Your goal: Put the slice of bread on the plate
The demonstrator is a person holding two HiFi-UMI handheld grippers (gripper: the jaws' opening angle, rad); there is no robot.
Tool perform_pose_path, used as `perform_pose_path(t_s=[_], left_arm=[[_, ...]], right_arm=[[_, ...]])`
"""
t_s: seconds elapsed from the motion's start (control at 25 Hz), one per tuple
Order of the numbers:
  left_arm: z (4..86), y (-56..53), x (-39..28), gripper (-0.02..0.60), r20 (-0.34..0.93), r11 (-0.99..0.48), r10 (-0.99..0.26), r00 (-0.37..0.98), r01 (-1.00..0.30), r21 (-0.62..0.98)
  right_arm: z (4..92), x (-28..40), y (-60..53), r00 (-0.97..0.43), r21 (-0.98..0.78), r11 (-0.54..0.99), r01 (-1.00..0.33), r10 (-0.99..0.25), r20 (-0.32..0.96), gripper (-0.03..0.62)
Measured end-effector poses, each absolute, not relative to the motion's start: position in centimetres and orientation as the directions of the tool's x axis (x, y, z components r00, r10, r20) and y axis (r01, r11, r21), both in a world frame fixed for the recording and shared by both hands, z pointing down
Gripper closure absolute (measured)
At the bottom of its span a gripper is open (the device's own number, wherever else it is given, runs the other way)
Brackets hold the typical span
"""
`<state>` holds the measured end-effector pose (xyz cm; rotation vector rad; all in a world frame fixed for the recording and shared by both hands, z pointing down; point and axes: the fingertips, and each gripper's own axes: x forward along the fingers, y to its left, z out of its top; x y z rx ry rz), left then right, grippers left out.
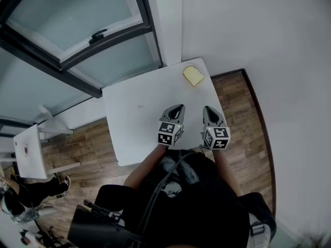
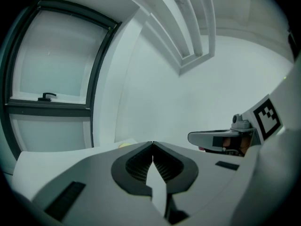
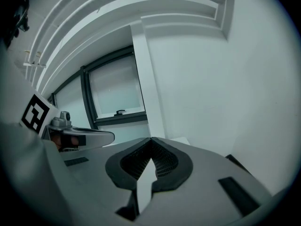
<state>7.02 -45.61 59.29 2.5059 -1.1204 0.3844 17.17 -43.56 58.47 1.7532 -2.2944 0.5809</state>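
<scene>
A pale yellow slice of bread (image 1: 193, 75) lies near the far right corner of the white table (image 1: 139, 123). No plate shows in any view. My left gripper (image 1: 178, 107) and right gripper (image 1: 207, 109) hover side by side over the near part of the table, well short of the bread. Both are shut with nothing between their jaws. In the left gripper view the jaws (image 2: 153, 144) meet tip to tip, and a sliver of the bread (image 2: 124, 145) peeks over them. The right gripper (image 3: 151, 139) points toward the wall corner.
A window with a dark frame (image 1: 77, 45) runs along the far left of the table, a white wall (image 1: 258, 30) stands at the right. Wooden floor (image 1: 243, 107) surrounds the table. Another white table (image 1: 28, 151) and a seated person's legs sit at the lower left.
</scene>
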Motion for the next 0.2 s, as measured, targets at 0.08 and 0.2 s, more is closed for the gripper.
perform_pose_path(t_s=[0.08, 0.2], left_arm=[[59.21, -45.70, 6.90, 0.574, 0.387, -0.619, -0.656, 0.648, -0.755, 0.216], [59.19, -45.68, 6.76, 0.574, 0.387, -0.623, -0.653, 0.651, -0.753, 0.215]], right_arm=[[58.46, 16.83, -43.62, -0.285, -0.189, 0.227, -0.955, -0.878, 0.385, 0.586], [58.45, 16.39, -43.64, -0.290, -0.189, 0.233, -0.954, -0.876, 0.386, 0.586]])
